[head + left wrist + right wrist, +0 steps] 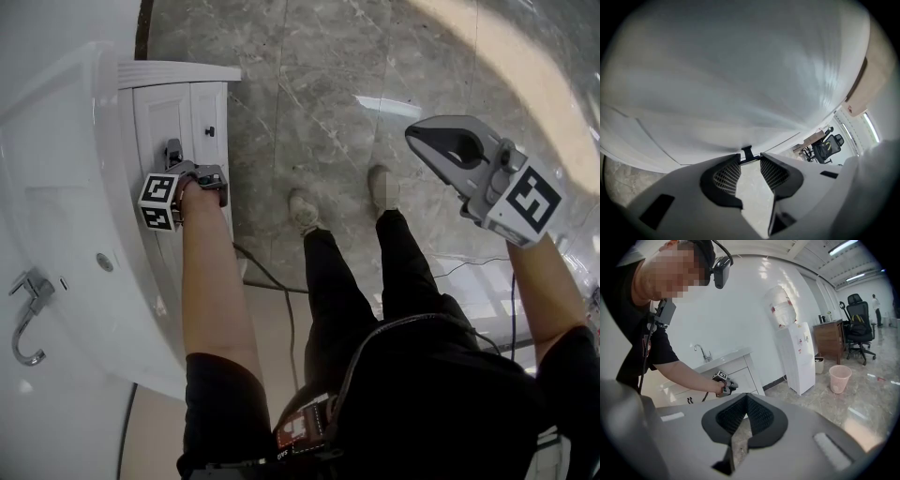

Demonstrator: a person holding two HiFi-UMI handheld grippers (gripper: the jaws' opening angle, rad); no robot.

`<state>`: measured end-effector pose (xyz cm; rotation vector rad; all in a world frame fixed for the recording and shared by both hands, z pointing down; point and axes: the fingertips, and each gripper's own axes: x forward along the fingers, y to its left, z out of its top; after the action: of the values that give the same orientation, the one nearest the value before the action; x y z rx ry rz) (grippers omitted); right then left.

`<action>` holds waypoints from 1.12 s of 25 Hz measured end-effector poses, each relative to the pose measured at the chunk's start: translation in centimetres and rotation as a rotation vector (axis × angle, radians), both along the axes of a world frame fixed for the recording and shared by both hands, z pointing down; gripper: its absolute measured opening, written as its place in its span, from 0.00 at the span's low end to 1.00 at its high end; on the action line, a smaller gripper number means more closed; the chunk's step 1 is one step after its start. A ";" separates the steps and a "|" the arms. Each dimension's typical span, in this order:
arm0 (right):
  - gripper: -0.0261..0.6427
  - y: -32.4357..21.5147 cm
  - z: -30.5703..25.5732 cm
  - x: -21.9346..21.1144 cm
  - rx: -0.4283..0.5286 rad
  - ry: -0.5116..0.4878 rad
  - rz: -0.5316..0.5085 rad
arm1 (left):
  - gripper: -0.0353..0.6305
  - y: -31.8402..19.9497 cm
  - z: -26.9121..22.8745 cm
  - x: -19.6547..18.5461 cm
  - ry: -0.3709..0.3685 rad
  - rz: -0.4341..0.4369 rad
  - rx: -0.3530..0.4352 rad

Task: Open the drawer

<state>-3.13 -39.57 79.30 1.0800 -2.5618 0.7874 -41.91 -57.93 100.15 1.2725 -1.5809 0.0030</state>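
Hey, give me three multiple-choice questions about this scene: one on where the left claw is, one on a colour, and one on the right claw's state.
1. Where is the left claw?
A. over the sink basin
B. at the cabinet front, by a knob
C. down on the floor

2. What colour is that knob?
A. black
B. gold
C. red

3. How is the right claw?
A. shut on a cup
B. wide open
C. shut, nothing in it

Answers:
1. B, its own view shows the knob right at its tips against the white panel.
2. A, it shows dark against the white.
3. C, its tips meet with nothing between them.
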 end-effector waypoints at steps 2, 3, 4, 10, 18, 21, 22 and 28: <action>0.03 0.0 0.1 0.1 -0.003 0.001 0.003 | 0.25 0.0 0.0 0.0 -0.003 0.005 -0.002; 0.03 0.0 0.1 0.2 -0.002 -0.001 0.005 | 0.25 0.0 0.0 0.0 -0.005 0.006 -0.003; 0.03 0.0 0.0 0.2 0.003 -0.005 0.007 | 0.25 0.0 0.1 -0.1 -0.008 0.008 -0.005; 0.03 0.2 -0.3 0.8 0.026 -0.004 0.012 | 0.24 0.2 0.0 0.0 -0.028 0.029 -0.018; 0.03 0.9 -0.7 2.3 0.039 -0.005 0.033 | 0.24 0.5 -0.1 0.0 -0.075 0.068 -0.046; 0.03 1.1 -0.9 2.9 0.044 -0.023 0.041 | 0.24 0.8 -0.3 0.6 -0.085 0.080 -0.046; 0.03 1.1 -0.9 3.0 0.044 -0.024 0.042 | 0.23 1.1 -0.3 1.0 -0.085 0.082 -0.042; 0.03 1.2 -1.3 3.8 0.034 -0.012 0.046 | 0.23 2.9 -0.2 3.4 -0.072 0.081 -0.035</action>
<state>0.68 -38.36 78.02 1.1511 -2.5779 0.7669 -38.50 -55.08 99.94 1.3209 -1.5831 0.1280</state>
